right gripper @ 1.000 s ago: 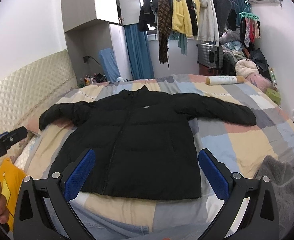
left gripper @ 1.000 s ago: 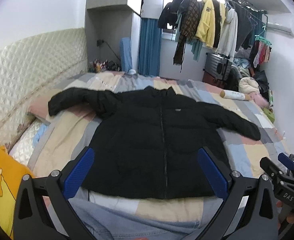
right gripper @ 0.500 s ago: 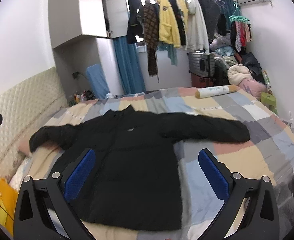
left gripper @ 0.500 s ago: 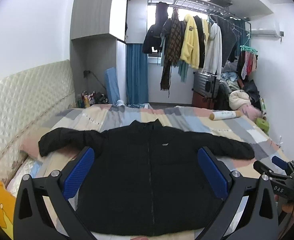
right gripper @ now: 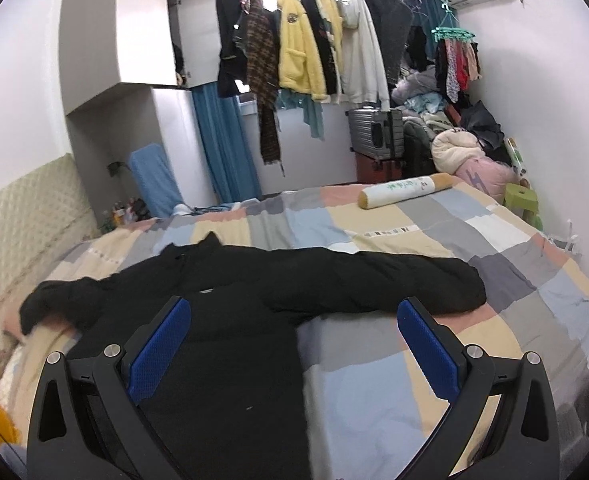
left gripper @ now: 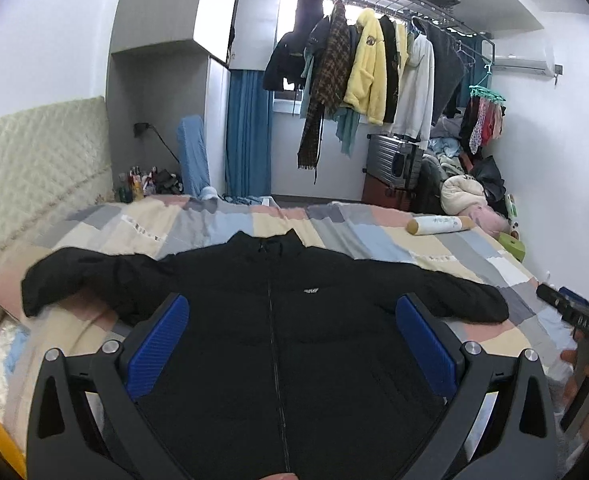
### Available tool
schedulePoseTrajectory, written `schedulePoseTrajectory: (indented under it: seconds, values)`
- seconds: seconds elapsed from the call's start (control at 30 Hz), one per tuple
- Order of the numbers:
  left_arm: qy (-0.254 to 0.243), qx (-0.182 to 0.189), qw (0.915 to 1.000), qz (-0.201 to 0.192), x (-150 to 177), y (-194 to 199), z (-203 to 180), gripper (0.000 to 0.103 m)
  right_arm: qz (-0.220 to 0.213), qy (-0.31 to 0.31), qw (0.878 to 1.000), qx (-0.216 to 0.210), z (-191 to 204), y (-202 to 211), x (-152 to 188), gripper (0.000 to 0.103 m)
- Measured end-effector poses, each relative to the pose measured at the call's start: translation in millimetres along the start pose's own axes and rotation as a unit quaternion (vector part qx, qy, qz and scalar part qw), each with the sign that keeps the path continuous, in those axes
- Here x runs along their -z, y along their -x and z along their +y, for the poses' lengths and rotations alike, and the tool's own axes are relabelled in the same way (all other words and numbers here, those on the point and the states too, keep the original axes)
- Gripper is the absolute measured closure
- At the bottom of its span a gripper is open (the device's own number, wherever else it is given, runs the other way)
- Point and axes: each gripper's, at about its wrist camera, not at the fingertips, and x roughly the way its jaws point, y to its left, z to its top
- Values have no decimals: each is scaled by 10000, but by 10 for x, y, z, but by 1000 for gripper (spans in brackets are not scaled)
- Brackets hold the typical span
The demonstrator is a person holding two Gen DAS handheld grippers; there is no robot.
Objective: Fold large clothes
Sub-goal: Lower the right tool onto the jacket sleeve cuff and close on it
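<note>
Jacket [left gripper: 278, 344] flat on bed [right gripper: 414, 236]; both grippers [left gripper: 290, 344] [right gripper: 294, 348] wide open, empty. Take a sleeve cuff first, fold inward.

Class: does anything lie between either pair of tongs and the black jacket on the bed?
Nothing visible. Both the left tongs and right tongs are open with the jacket spread flat directly ahead.

Matt black padded cloth jacket [left gripper: 278, 340] on a soft checked cloth bedspread [right gripper: 434, 248].
</note>
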Motion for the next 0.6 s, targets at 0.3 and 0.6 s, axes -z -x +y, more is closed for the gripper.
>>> schedulePoseTrajectory:
  seconds: [0.3,0.6]
  values:
    - [255,-333,9976,550,734,-645,450,0,425,-642,9970,118,-753,-844,374,0]
    - [369,-496,9943,864,1145,-1064,657,0,854,-1744,9806,254,-1604,-1520,832,1]
